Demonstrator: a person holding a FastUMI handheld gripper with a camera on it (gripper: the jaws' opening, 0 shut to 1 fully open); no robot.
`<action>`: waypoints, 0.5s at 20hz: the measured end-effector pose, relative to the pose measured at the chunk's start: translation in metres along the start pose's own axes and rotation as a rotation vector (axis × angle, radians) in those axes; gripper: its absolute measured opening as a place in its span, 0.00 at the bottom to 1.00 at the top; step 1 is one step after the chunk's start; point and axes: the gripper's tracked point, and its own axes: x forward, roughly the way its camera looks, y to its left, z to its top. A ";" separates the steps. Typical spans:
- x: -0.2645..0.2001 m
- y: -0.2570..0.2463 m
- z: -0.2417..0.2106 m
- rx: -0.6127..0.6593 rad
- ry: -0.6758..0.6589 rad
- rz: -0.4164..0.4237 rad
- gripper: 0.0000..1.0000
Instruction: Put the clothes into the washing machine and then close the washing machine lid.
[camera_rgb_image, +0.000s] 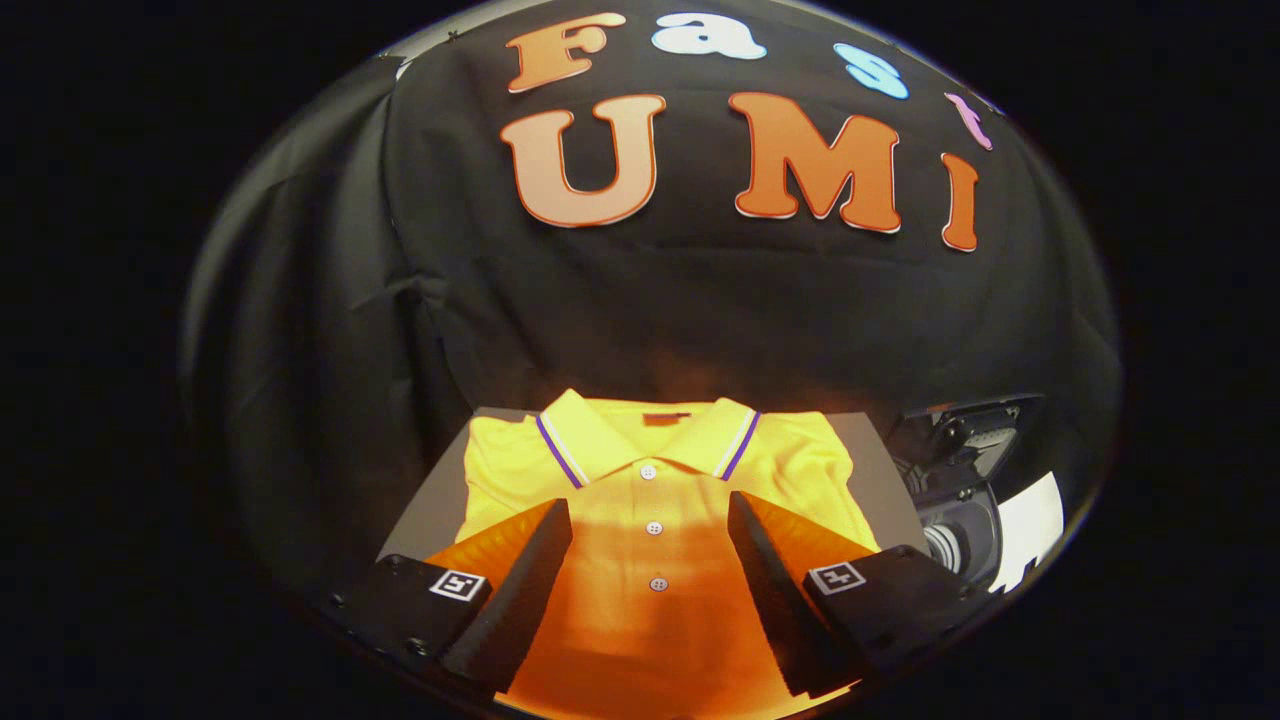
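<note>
Gripper view | your gripper (650, 515) hangs wide open, holding nothing | folded yellow shirt (655, 480) lies flat between and ahead of its fingers, ready to pinch | washing machine (975, 500) sits off to their right

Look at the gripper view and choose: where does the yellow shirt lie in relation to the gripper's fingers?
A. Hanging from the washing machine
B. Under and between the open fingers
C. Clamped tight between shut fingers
B: the yellow shirt lies flat, its buttons showing in the gap of the open gripper.
</note>
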 end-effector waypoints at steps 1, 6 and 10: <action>0.008 0.000 -0.008 0.003 0.042 -0.005 1.00; 0.020 -0.003 -0.020 0.025 0.122 -0.041 1.00; 0.020 0.000 -0.024 -0.008 0.208 -0.036 1.00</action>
